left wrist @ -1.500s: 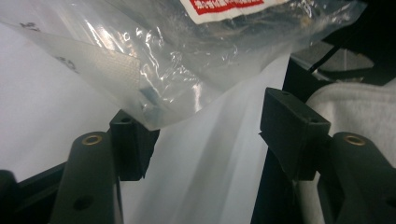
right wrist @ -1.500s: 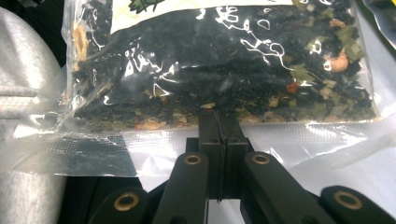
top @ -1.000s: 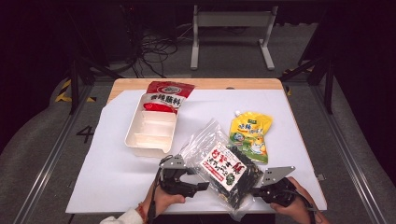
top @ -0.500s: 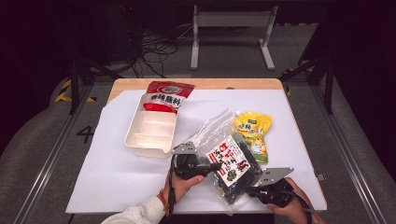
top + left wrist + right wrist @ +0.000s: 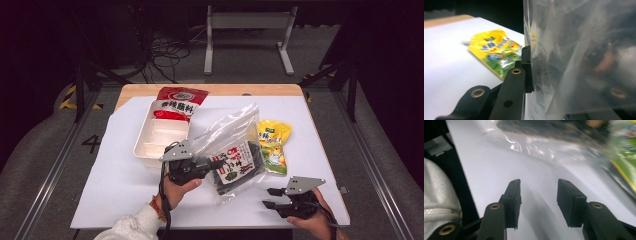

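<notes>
My left gripper (image 5: 216, 163) is shut on the edge of a clear plastic bag (image 5: 227, 132) and holds it up off the white sheet. A dark snack packet (image 5: 239, 166) with a red and white label sits inside the bag. In the left gripper view the bag (image 5: 579, 50) covers the right half, pinched at my left gripper (image 5: 534, 71), and the far jaw shows dimly through the film. My right gripper (image 5: 269, 198) stands open near the front right edge, apart from the bag. In the right gripper view my right gripper (image 5: 538, 196) has bare sheet between its jaws, with the bag (image 5: 536, 137) ahead.
A white tray (image 5: 159, 140) lies left of the bag, with a red packet (image 5: 177, 102) across its far end. A yellow packet (image 5: 272, 145) (image 5: 496, 53) (image 5: 624, 152) rests to the right of the bag. The wooden table edge (image 5: 210, 90) runs along the back.
My left gripper has moved forward and up with the bag, lifting it. The bag's lower end has drawn away from my right gripper, which stays low near the front edge.
</notes>
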`<state>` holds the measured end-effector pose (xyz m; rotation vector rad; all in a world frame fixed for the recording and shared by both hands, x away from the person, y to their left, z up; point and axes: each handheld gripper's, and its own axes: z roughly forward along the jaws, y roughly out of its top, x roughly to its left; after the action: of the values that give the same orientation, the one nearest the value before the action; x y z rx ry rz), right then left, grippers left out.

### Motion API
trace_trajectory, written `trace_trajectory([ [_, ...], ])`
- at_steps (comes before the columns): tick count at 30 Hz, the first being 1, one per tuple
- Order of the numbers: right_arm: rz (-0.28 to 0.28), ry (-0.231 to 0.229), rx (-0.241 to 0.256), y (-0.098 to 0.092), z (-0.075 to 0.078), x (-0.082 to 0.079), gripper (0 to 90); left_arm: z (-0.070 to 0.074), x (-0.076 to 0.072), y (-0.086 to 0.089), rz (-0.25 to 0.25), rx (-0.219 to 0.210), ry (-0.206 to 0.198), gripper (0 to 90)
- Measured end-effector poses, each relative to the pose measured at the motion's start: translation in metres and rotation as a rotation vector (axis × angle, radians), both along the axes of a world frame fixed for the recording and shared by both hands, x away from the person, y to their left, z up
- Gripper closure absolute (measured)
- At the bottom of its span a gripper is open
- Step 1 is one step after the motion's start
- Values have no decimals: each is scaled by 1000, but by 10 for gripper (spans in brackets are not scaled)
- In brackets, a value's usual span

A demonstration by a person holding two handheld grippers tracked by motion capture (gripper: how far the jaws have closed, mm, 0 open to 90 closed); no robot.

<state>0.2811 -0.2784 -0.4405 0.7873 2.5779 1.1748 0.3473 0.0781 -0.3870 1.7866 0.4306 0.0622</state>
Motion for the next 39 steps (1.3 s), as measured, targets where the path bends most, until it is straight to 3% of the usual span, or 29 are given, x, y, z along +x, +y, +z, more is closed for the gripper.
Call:
trace_trajectory([
  [5, -62, -20, 36, -7, 2, 4, 479, 11, -3, 8, 17, 38, -66, 810],
  [8, -92, -38, 41, -10, 3, 5, 451, 13, -2, 12, 23, 44, -76, 810],
  [20, -138, -69, 38, -11, 4, 7, 389, 29, 2, 38, 67, 57, -145, 810],
  [21, -136, -65, 39, -11, 3, 7, 389, 36, 1, 44, 85, 78, -181, 809],
  [23, -140, -67, 33, -10, 3, 8, 388, 41, 1, 48, 91, 79, -195, 809],
  [27, -165, -67, 43, -13, 1, 8, 376, 54, 5, 68, 134, 49, -228, 809],
  [30, -192, -64, 58, -14, 0, 9, 366, 60, 8, 80, 173, 56, -264, 809],
  [36, -206, -74, 63, -16, 1, 2, 361, 66, 19, 98, 239, 62, -293, 807],
  [38, -210, -76, 62, -16, 1, 1, 360, 69, 26, 106, 226, 44, -308, 807],
  [39, -211, -73, 65, -16, 0, 1, 356, 74, 29, 115, 238, 9, -318, 807],
])
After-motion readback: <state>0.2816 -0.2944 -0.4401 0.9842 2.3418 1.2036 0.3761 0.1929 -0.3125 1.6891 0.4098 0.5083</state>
